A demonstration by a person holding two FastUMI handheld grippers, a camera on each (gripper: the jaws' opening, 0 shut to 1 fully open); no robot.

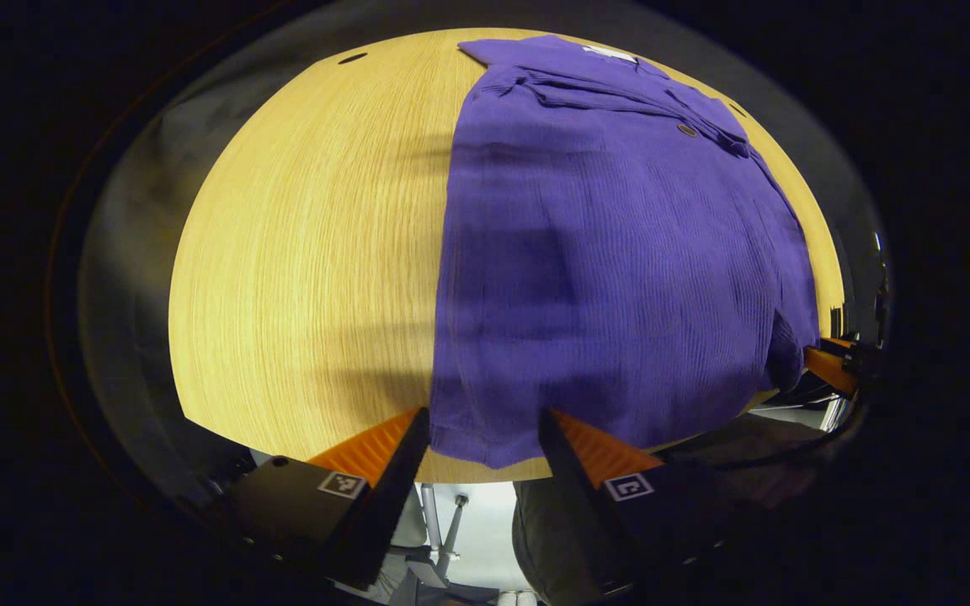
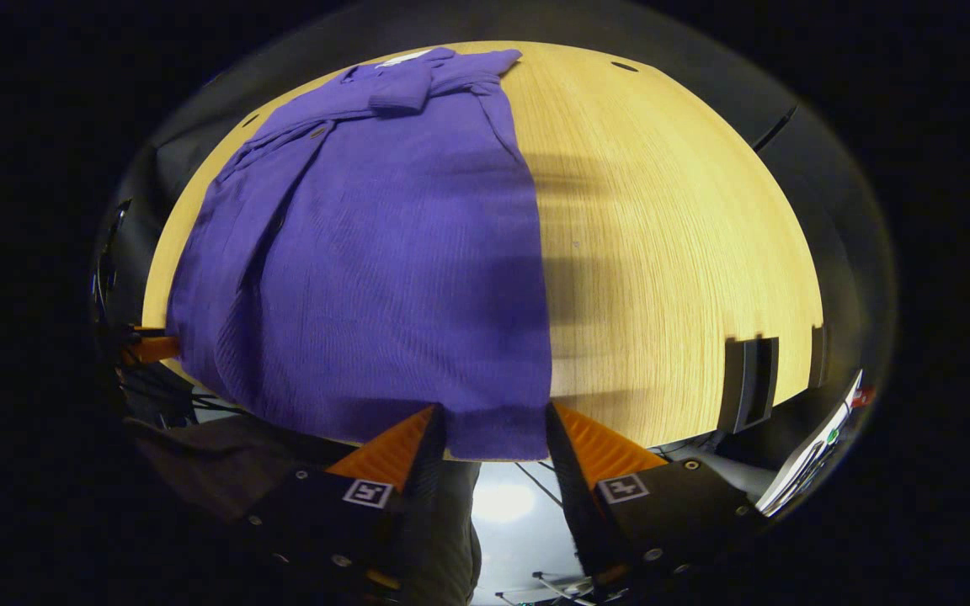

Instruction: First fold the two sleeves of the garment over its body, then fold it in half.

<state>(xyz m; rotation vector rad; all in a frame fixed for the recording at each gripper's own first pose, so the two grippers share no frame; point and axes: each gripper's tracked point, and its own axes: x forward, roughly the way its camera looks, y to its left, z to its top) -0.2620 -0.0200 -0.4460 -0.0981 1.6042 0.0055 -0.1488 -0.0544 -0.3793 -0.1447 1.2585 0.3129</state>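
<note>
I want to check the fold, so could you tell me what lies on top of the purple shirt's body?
A folded sleeve lies over the purple shirt; whatever lies beneath it stays hidden.

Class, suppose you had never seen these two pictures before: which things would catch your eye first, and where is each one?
A big purple shirt lies flat on a round wooden table, with its collar at the far side and its hem hanging over the near edge. At that hem, the left gripper and the right gripper each sit open, one at each bottom corner.
</note>
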